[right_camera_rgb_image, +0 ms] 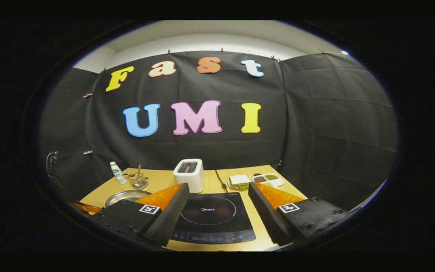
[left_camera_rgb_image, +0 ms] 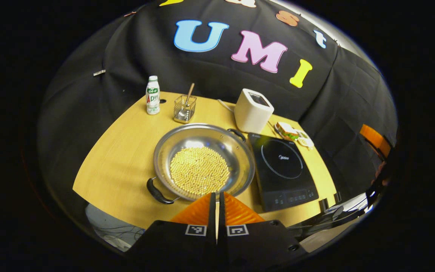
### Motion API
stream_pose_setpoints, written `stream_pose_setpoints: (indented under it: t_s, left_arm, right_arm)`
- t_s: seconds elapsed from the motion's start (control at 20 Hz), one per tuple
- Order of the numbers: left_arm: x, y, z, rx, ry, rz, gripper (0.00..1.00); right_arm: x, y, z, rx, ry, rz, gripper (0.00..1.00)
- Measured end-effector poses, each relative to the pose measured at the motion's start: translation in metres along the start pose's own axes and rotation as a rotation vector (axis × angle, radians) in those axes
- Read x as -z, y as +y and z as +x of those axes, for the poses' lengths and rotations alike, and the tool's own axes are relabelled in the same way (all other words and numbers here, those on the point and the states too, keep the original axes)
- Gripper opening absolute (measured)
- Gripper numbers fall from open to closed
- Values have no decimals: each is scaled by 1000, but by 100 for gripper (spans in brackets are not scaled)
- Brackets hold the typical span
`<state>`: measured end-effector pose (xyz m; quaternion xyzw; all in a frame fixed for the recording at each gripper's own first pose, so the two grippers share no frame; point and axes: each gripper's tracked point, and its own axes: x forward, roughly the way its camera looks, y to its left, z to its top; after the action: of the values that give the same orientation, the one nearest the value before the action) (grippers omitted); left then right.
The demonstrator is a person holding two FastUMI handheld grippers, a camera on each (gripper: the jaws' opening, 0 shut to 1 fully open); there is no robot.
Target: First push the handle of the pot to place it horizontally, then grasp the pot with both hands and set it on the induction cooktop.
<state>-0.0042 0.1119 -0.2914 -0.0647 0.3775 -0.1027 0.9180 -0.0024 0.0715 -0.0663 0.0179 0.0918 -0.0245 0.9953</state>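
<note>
Hovering my left gripper (left_camera_rgb_image: 217, 196) just over the near rim of the pot (left_camera_rgb_image: 204, 161), fingers pressed together w/ nothing between them. Pot is sitting mid-table, its right rim just beside the induction cooktop (left_camera_rgb_image: 283, 170), not on it. Its two black handles are lying on a diagonal: one (left_camera_rgb_image: 157, 192) pointing near-left, the other (left_camera_rgb_image: 237, 134) far-right toward the toaster (left_camera_rgb_image: 252, 110). Pot is holding a round bed of yellowish beans (left_camera_rgb_image: 199, 170). Bare table (left_camera_rgb_image: 123, 162) is lying left of the pot up to the edge. I'm holding my right gripper (right_camera_rgb_image: 217, 206) above the cooktop's near side, fingers spread wide, gripping nothing. At the back, a wire basket (left_camera_rgb_image: 184, 109) is holding a spoon, beside a bottle (left_camera_rgb_image: 152, 95).
</note>
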Motion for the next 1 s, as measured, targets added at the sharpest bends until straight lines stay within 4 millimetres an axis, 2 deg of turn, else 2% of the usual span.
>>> stream_pose_setpoints:
  t_s: [0.15, 0.2, 0.3, 0.5, 0.65, 0.75, 1.0]
  left_arm:
    - [16, 13, 13, 20, 66, 14, 5]
    - [23, 15, 17, 31, 89, 1, 5]
    - [32, 22, 25, 37, 128, -12, 5]
    - [39, 32, 39, 54, 175, -20, 5]
    - [45, 42, 52, 51, 215, 12, 5]
    - [48, 45, 57, 58, 243, -1, 5]
    - [58, 57, 69, 44, 310, -28, 5]
  right_arm:
    - [10, 8, 0, -2, 27, -9, 98]
    - [12, 12, -1, -5, 31, -12, 95]
    - [15, 19, -2, -7, 37, -22, 98]
    - [25, 30, -6, -10, 52, -47, 98]
    - [32, 32, -10, 9, 61, -48, 100]
    - [35, 31, -12, 28, 64, -42, 98]
    - [39, 21, -20, 93, 55, -19, 98]
